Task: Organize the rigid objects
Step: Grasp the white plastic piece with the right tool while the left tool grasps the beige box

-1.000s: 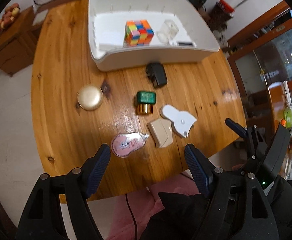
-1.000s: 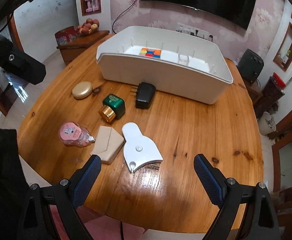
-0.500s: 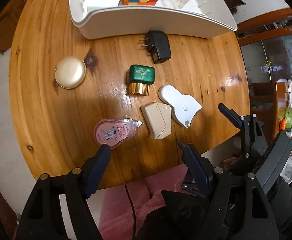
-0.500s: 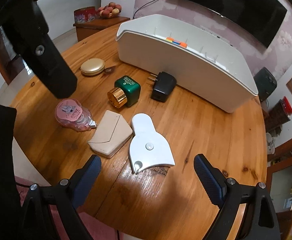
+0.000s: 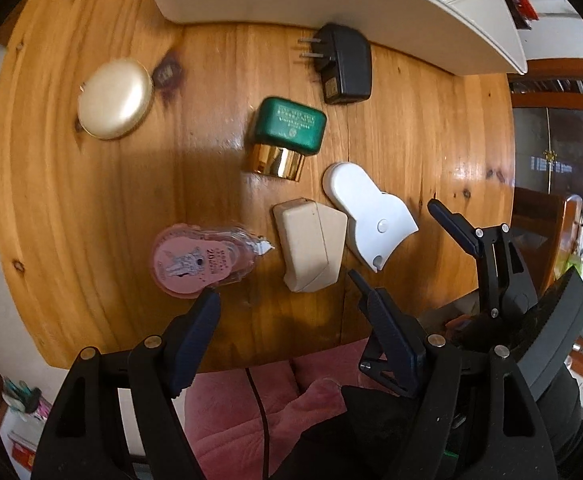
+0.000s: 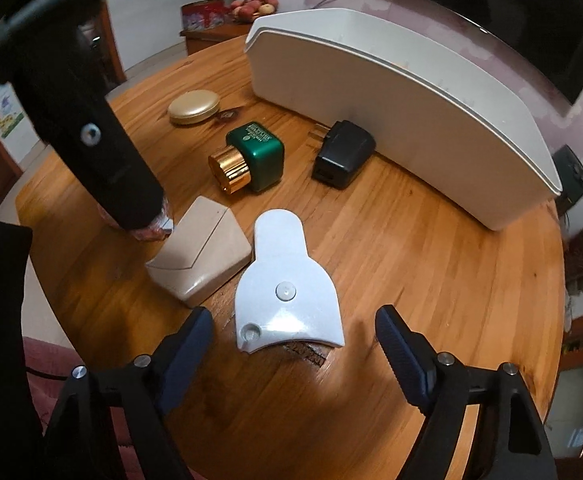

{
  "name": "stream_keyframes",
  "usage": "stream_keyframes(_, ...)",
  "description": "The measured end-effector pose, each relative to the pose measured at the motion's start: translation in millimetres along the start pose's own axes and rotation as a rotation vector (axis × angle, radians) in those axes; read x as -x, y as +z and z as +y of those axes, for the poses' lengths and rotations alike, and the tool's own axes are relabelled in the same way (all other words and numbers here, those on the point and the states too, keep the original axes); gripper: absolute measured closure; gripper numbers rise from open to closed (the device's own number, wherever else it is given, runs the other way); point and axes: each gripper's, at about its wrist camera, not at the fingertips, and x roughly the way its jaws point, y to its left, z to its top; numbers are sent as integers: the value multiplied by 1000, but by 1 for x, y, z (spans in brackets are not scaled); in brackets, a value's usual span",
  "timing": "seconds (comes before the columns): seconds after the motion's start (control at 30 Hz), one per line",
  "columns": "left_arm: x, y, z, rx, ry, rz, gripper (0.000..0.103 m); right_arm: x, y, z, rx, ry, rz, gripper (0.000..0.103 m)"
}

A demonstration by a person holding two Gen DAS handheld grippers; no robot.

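On the round wooden table (image 5: 91, 208) lie a pink correction-tape dispenser (image 5: 199, 264), a beige wedge-shaped case (image 5: 309, 244), a white paddle-shaped tool (image 5: 371, 216), a green bottle with a gold cap (image 5: 287, 136), a black plug adapter (image 5: 343, 64) and a gold compact (image 5: 115, 98). My left gripper (image 5: 287, 300) is open, low over the table's near edge just before the pink dispenser and beige case. My right gripper (image 6: 291, 320) is open, its fingers either side of the white tool's (image 6: 287, 284) wide end. The white bin (image 6: 403, 92) stands behind.
The left gripper's body (image 6: 91, 128) stands over the table's left part in the right wrist view and hides most of the pink dispenser. The right gripper (image 5: 467, 256) shows in the left wrist view beside the white tool. A pink cushion (image 5: 251, 408) lies below the table edge.
Both grippers have come down and forward toward the objects near the table's front edge. The bin's inside has gone out of sight. Nothing on the table has moved.
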Motion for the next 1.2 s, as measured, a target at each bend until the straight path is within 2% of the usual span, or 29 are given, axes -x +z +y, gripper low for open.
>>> stream_keyframes(0.2,-12,2,0,58,-10,21,24,-5,1,-6,37,57,-18,27)
stream_keyframes(0.23,-12,0,1,64,-5,21,24,-6,2,-7,39,65,-19,32)
stream_keyframes(0.4,-19,3,1,104,5,27,24,-9,1,-13,56,106,-28,39)
stream_keyframes(0.5,-21,3,6,131,11,32,24,-10,2,-17,78,142,-31,47)
stream_keyframes(0.73,-27,3,11,178,12,43,25,-9,3,-23,120,170,-31,47)
stream_keyframes(0.93,-32,3,17,204,6,51,26,-5,-3,-42,108,174,0,47)
stream_keyframes(1.0,-29,5,17,207,8,49,27,-4,-4,-52,93,174,12,47)
stream_keyframes(1.07,-29,4,17,211,8,51,34,-4,-6,-58,83,174,22,47)
stream_keyframes(1.2,-31,4,21,224,7,58,36,-3,-8,-75,56,202,48,47)
